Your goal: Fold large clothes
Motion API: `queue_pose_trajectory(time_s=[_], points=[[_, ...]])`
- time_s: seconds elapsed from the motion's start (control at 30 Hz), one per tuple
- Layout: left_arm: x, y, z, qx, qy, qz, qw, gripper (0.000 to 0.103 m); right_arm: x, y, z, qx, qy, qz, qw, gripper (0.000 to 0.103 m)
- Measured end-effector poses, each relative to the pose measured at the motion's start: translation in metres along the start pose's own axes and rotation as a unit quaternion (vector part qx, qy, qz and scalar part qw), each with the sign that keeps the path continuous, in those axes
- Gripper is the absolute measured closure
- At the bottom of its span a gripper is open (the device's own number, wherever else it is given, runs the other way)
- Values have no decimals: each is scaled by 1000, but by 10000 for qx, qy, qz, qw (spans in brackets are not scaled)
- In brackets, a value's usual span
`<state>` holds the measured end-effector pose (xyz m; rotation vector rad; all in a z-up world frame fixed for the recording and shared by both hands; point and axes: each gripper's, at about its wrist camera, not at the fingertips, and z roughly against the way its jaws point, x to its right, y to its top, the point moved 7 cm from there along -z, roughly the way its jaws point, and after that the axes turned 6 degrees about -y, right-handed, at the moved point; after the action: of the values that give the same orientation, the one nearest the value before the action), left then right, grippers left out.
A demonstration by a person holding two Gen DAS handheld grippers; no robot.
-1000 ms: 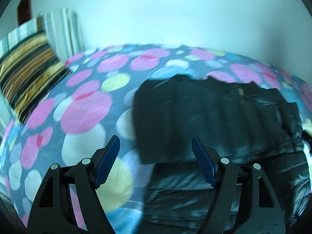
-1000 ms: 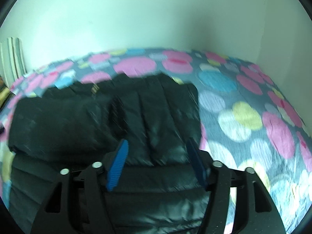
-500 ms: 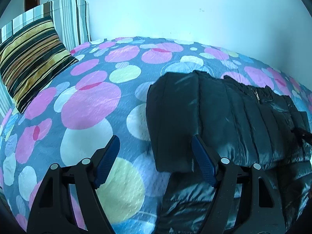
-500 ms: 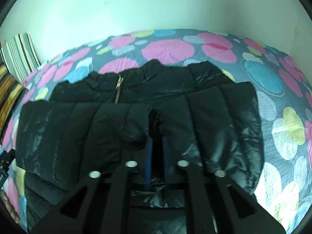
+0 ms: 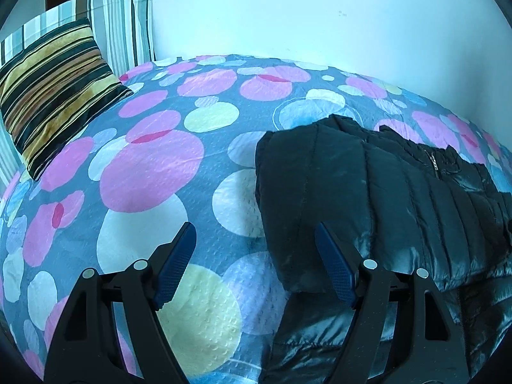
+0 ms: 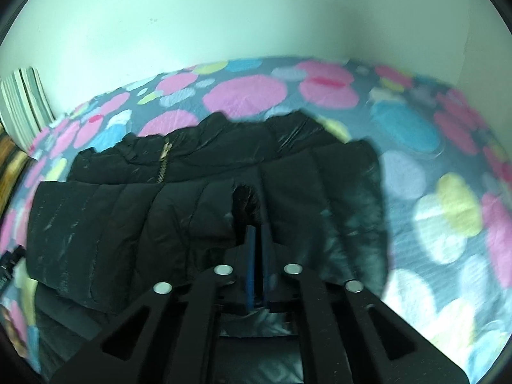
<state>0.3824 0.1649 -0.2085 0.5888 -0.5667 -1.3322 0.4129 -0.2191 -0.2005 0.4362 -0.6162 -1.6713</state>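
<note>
Jacket (image 6: 198, 224): a black quilted puffer, it lies on the bed with its sleeves folded across the chest, its collar and brass zipper (image 6: 164, 163) toward the wall and its lower part hanging toward the near edge, out of the right wrist view.

The right gripper (image 6: 256, 233) has its 2 blue fingers pressed together over the middle of the jacket, at a dark opening that looks like a cuff. I cannot tell whether any cloth is pinched between them. The left gripper (image 5: 256, 264) stands with its fingers wide apart and nothing between them, at the left edge of the jacket (image 5: 368, 198): 1 finger (image 5: 334, 270) over the glossy shell, the other over the bedspread.

Risks, as I judge them: the shell is slick and puffy, so a thin pinch could slip off when lifted, and the stacked sleeves could slide apart and undo the fold. If the left fingers close where they are, they may take bedspread along with the jacket edge. An uneven lift by the 2 hands would skew the next fold.

Outward, the bedspread (image 5: 153, 166) is grey with pink, blue, white and yellow circles, soft and lightly textured. A striped cushion (image 5: 54, 96) leans against a striped headboard (image 5: 128, 25) at the left. Plain pale walls (image 6: 224, 16) close the corner.
</note>
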Motion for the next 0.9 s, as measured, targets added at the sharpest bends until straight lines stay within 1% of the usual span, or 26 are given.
queue_pose_trajectory(time_s=[0.07, 0.1, 0.2, 0.27, 0.33, 0.37, 0.4, 0.43, 0.5, 0.6, 0.63, 0.67, 0.7, 0.73, 0.77, 0.83, 0.87, 0.9], points=[[5, 4, -3, 39, -16, -44, 10000, 26, 9, 3, 5, 183, -397, 140, 9989, 103], [8, 6, -6, 33, -9, -85, 10000, 26, 14, 3, 4, 189, -519, 174, 9983, 103], [15, 7, -11, -22, -66, -105, 9999, 26, 27, 1, 0, 104, -435, -27, 9990, 103], [17, 7, -9, -7, -82, -119, 9999, 26, 29, 3, 4, 94, -83, -317, 9994, 102], [15, 7, -8, -5, -84, -108, 9999, 26, 24, 6, 5, 60, 225, -437, 9988, 89], [13, 6, -6, -11, -86, -84, 9999, 26, 20, 8, 5, 83, 298, -461, 9985, 60], [13, 5, -6, -16, -80, -81, 9999, 26, 16, 9, 5, 118, 333, -470, 9983, 36], [11, 5, -5, -20, -63, -88, 9999, 26, 11, 11, 4, 168, 381, -473, 9980, 33], [7, 4, -5, -26, 9, -95, 10000, 26, -1, 12, -1, 133, 401, -350, 9985, 33], [2, 4, -7, -53, 43, -40, 10000, 26, -14, 7, -19, -145, 453, -199, 9987, 33], [1, 4, -7, -55, 43, -34, 10000, 26, -18, 3, -25, -289, 496, -136, 9983, 39], [1, 5, -6, -44, 42, -38, 10000, 26, -20, 0, -28, -344, 551, -129, 9978, 66], [1, 7, -5, -12, 46, -46, 10000, 26, -21, -2, -29, -377, 504, -87, 9980, 81], [2, 9, -4, 21, 49, -55, 10000, 26, -22, -3, -26, -314, 436, 19, 9986, 88], [4, 12, -4, 55, 43, -73, 9999, 26, -22, -1, -19, -218, 418, 97, 9988, 91], [7, 14, -6, 51, 39, -117, 9999, 26, -16, 2, -9, -64, 318, 85, 9994, 92], [10, 15, -9, 30, 43, -158, 9999, 26, -11, 3, -5, 10, 232, 100, 9997, 92], [11, 15, -12, 15, 50, -188, 9998, 26, -4, 5, -2, 118, 32, 144, 9998, 92]])
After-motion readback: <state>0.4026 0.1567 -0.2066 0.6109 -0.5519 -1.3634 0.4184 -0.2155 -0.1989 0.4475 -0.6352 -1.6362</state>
